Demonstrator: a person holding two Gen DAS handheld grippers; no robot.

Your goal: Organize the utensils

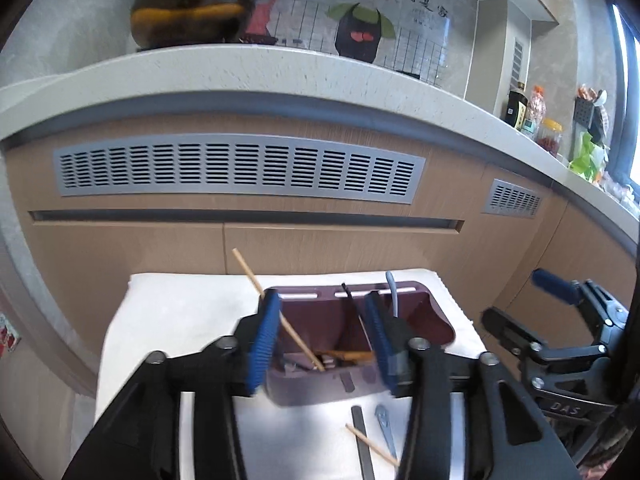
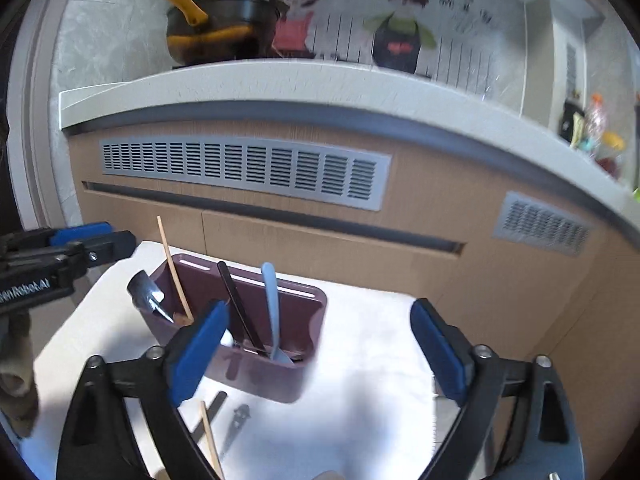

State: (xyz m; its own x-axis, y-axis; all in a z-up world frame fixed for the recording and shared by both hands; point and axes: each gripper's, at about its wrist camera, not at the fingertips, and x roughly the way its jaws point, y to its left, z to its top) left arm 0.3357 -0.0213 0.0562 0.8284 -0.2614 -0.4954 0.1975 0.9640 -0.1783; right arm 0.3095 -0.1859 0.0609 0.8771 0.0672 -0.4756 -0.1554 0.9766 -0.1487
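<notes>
A maroon utensil holder [image 1: 424, 316] [image 2: 264, 376] stands on a white cloth [image 1: 180, 320] [image 2: 380, 360]. In it lean a wooden chopstick [image 1: 256, 280] [image 2: 170, 264], a black handle [image 2: 236, 300] and a pale blue spoon [image 2: 270, 300]. A metal spoon [image 2: 144, 288] rests on the holder's left rim. My left gripper [image 1: 322, 340] is open over the holder, and the chopstick passes between its pads untouched. My right gripper [image 2: 318, 352] is wide open at the holder's right end, holding nothing. In front on the cloth lie another chopstick [image 1: 372, 444] [image 2: 210, 436], a black utensil [image 1: 362, 440] and a blue-grey one [image 1: 386, 424].
Just behind the cloth rises a wooden cabinet front with a grey vent grille [image 1: 240, 168] [image 2: 244, 168] under a white counter edge [image 1: 280, 68]. A dark pot with yellow handles [image 1: 192, 8] [image 2: 216, 28] sits on the counter. Bottles and jars [image 1: 536, 120] stand at the far right.
</notes>
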